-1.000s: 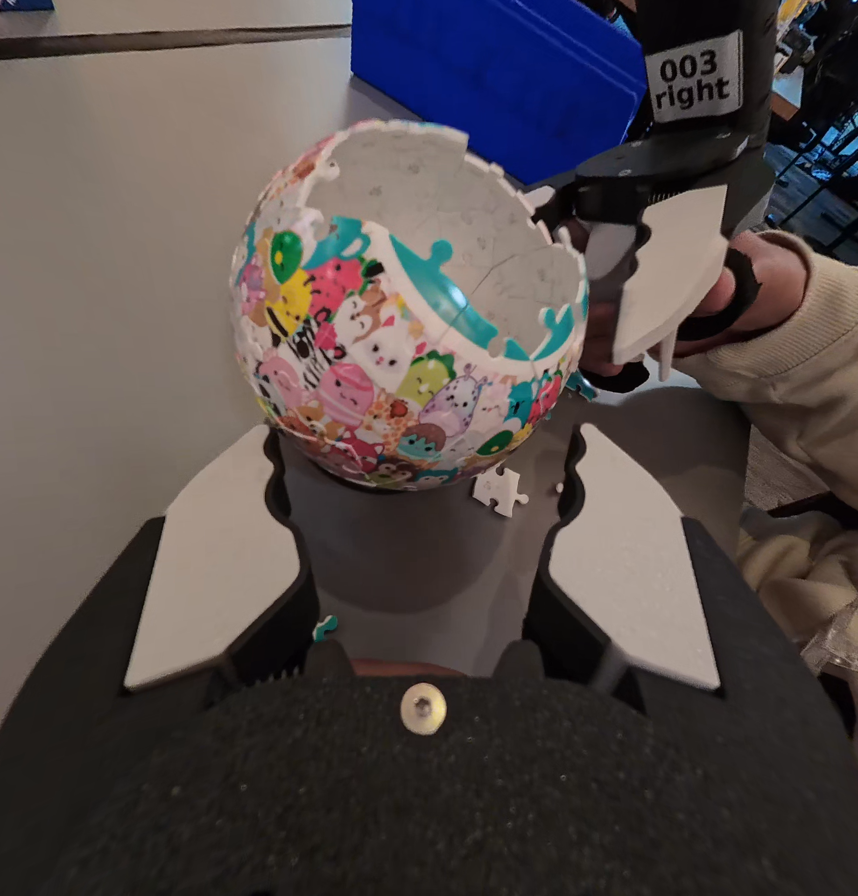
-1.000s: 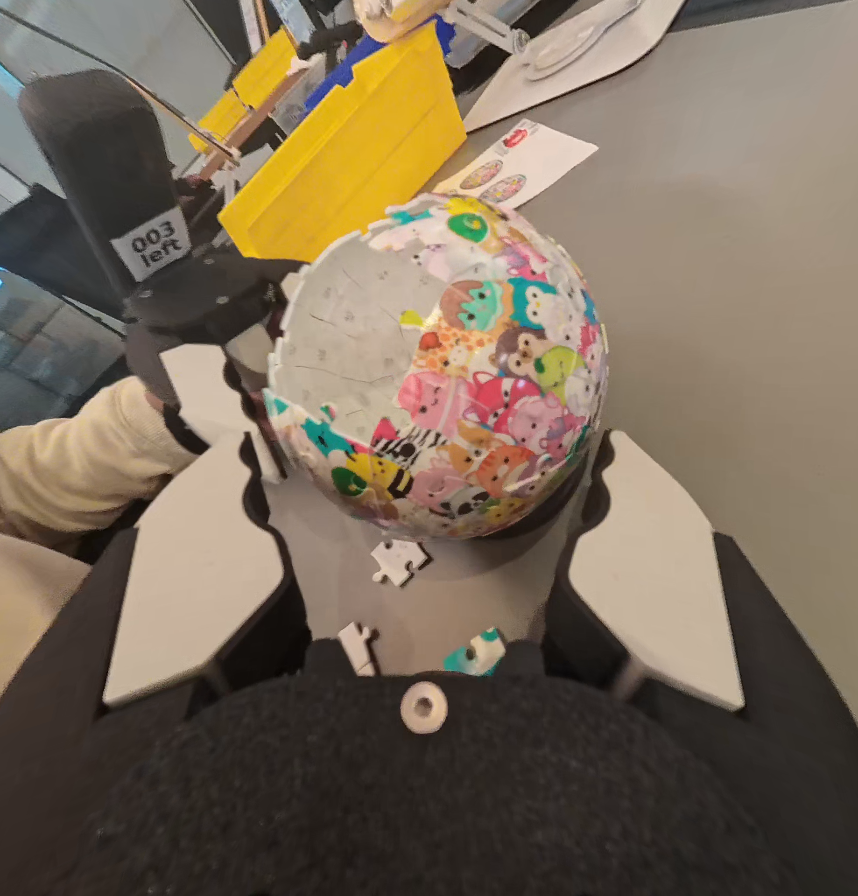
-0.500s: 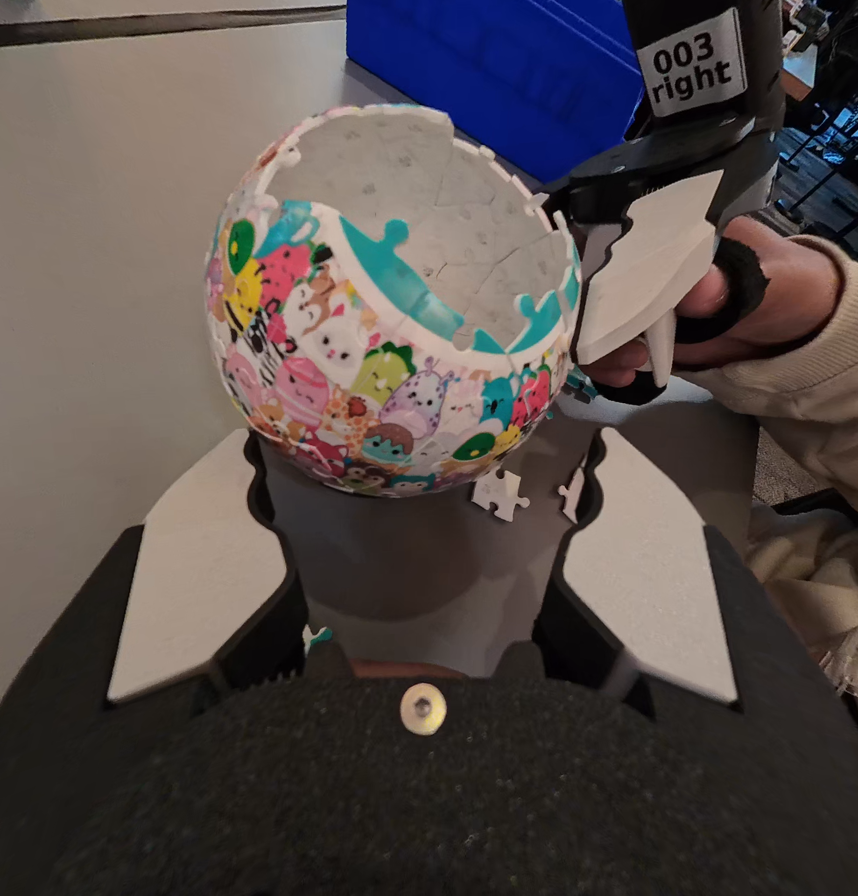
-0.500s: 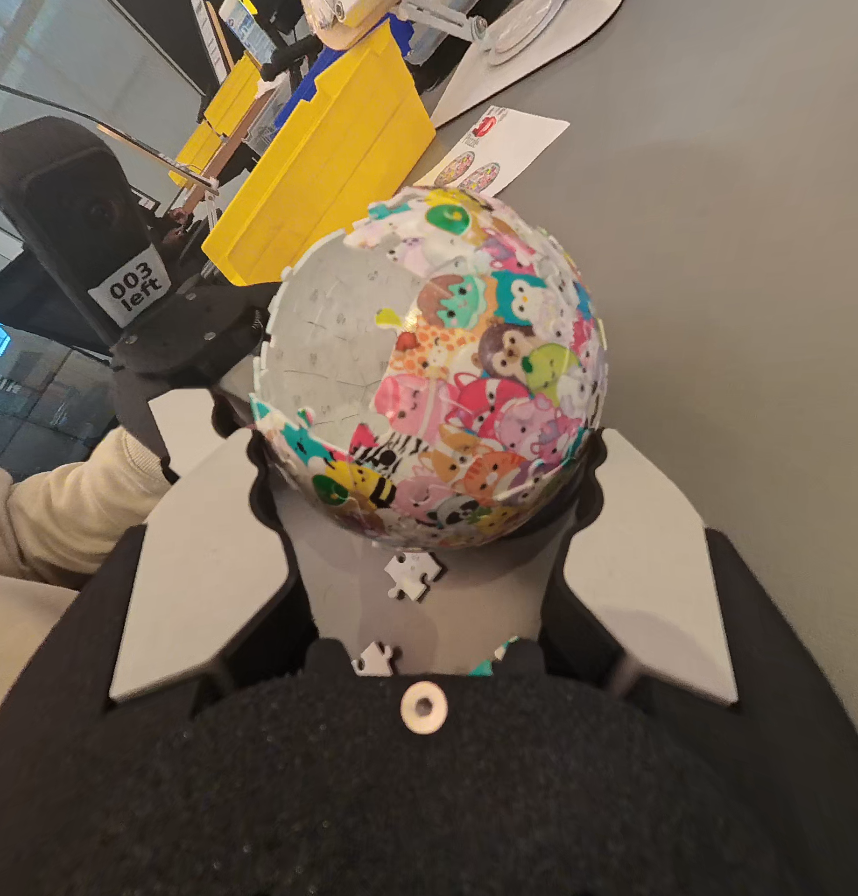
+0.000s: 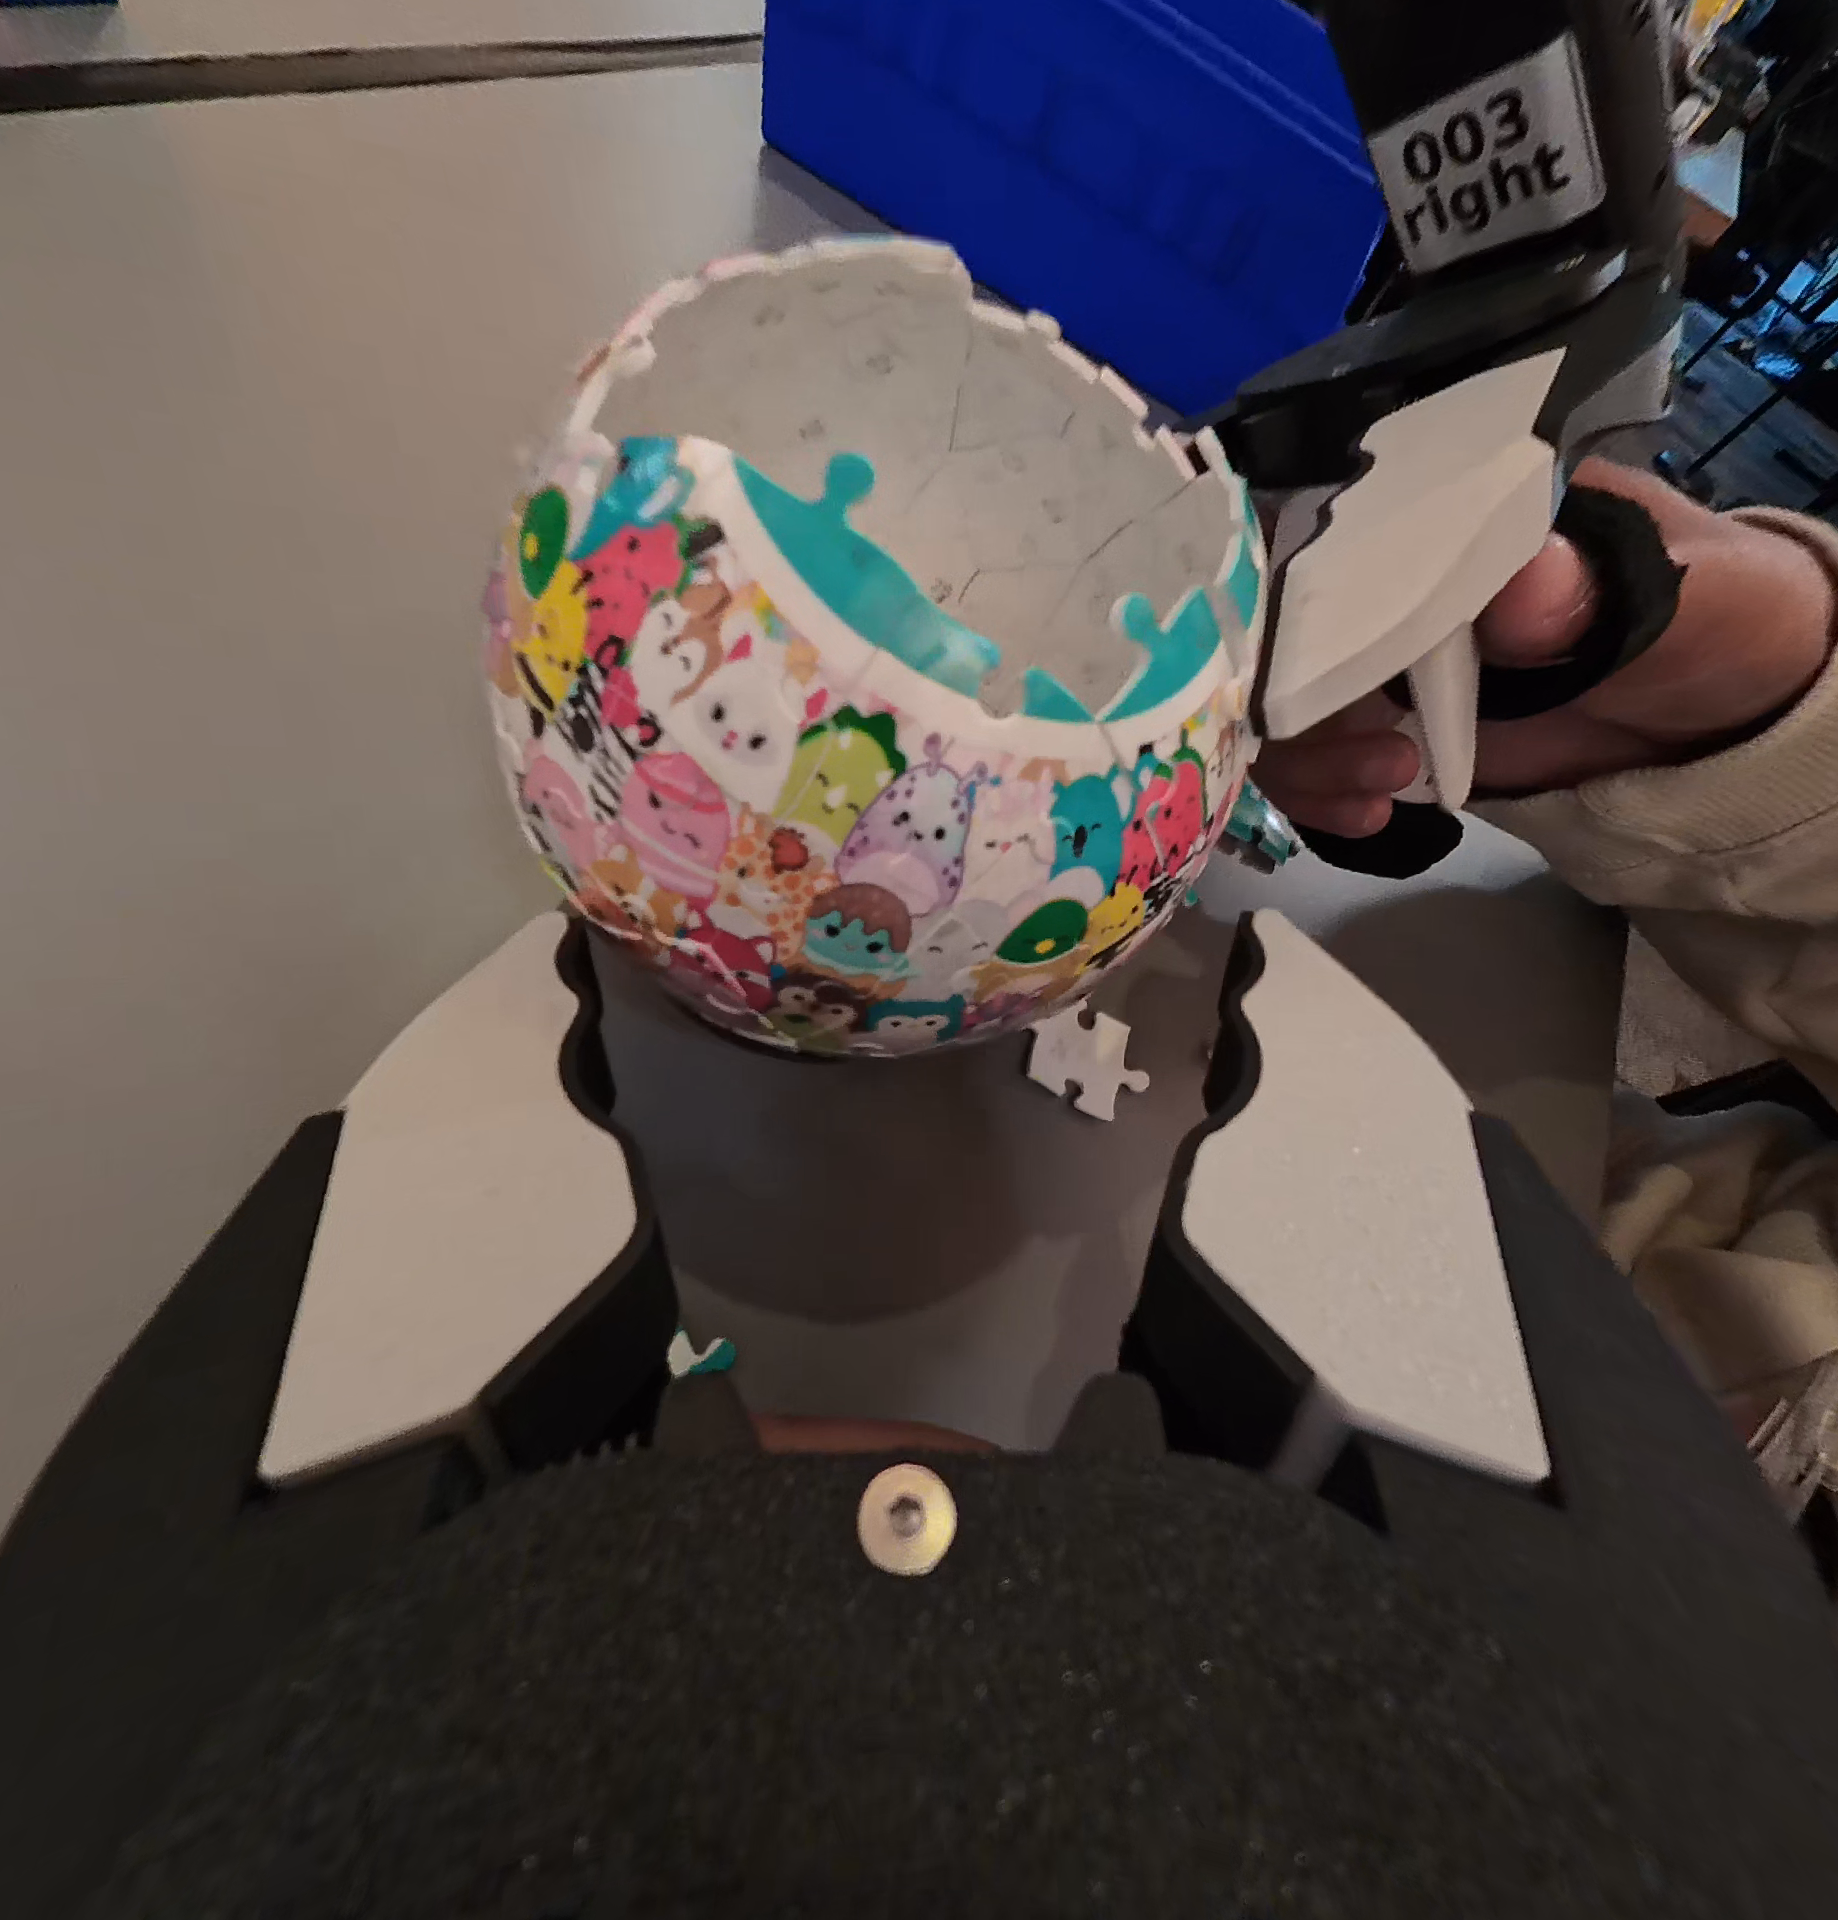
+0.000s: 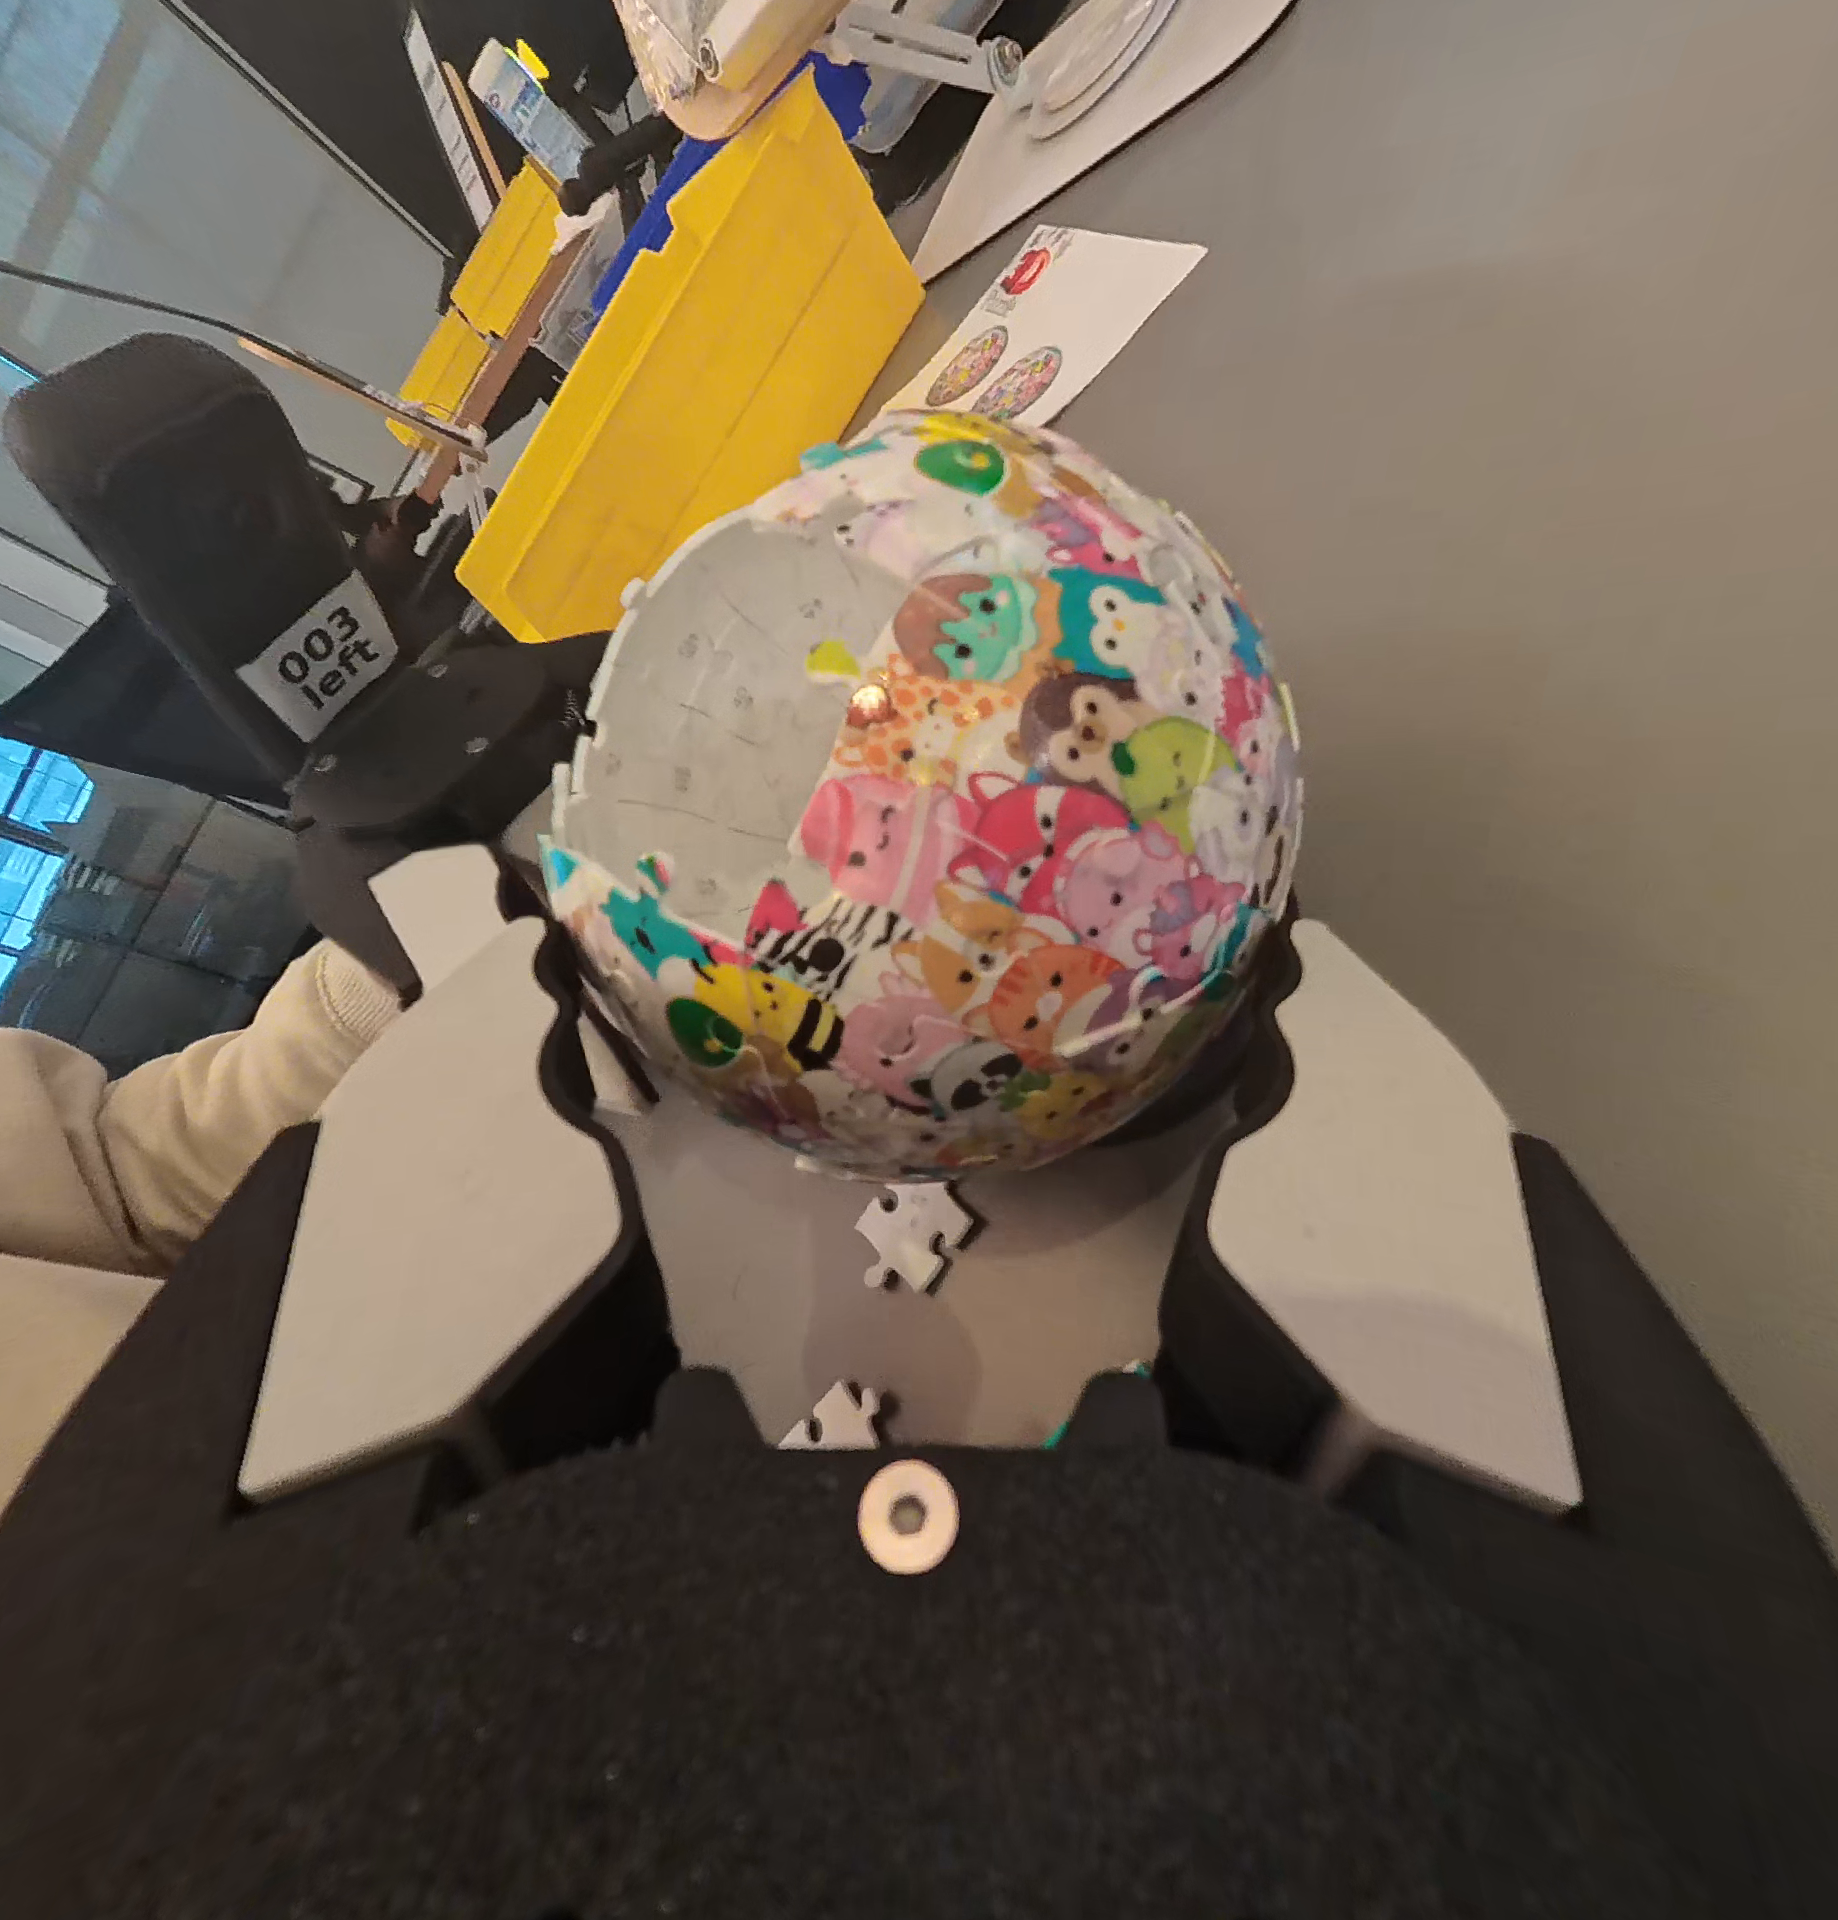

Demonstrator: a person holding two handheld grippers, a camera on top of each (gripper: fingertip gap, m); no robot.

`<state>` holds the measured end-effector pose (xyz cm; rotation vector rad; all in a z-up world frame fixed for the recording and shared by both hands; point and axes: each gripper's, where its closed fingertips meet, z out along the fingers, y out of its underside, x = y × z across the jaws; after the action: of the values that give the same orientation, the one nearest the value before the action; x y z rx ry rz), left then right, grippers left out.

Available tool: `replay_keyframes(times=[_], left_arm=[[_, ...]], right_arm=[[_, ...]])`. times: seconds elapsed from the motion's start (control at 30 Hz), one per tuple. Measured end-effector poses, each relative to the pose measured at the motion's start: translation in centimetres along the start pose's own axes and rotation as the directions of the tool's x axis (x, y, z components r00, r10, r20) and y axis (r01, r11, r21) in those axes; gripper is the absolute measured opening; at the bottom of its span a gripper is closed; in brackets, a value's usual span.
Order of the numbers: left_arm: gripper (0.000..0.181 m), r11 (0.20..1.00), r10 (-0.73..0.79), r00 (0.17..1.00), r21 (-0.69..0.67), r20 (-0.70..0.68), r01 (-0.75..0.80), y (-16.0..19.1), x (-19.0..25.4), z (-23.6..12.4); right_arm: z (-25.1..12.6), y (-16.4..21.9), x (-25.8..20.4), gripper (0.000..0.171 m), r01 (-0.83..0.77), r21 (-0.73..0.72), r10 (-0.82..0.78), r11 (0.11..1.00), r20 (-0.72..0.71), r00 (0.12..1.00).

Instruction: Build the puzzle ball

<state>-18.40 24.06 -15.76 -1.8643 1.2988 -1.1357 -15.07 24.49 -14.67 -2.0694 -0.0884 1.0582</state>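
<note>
The half-built puzzle ball (image 5: 873,665) sits on the grey table (image 5: 219,520), its open white hollow tipped up, just ahead of the left gripper (image 5: 899,1029), whose fingers (image 5: 447,1174) are spread wide to either side of its lower curve without clearly touching it. The right gripper (image 6: 915,1018) has its fingers (image 6: 1382,1195) spread too, cupping the ball's lower sides, though actual contact is hard to tell. A loose white puzzle piece (image 6: 910,1236) lies face down just beside the ball's base.
</note>
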Motion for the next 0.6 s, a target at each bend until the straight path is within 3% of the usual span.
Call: replay_keyframes(times=[0.6], left_arm=[[0.123, 1.000, 0.013, 1.000, -0.009, -0.006, -0.013, -0.39, 0.24, 0.17]], right_arm=[[0.13, 0.00, 0.12, 0.121, -0.024, -0.027, 0.023, 0.999, -0.045, 0.999]])
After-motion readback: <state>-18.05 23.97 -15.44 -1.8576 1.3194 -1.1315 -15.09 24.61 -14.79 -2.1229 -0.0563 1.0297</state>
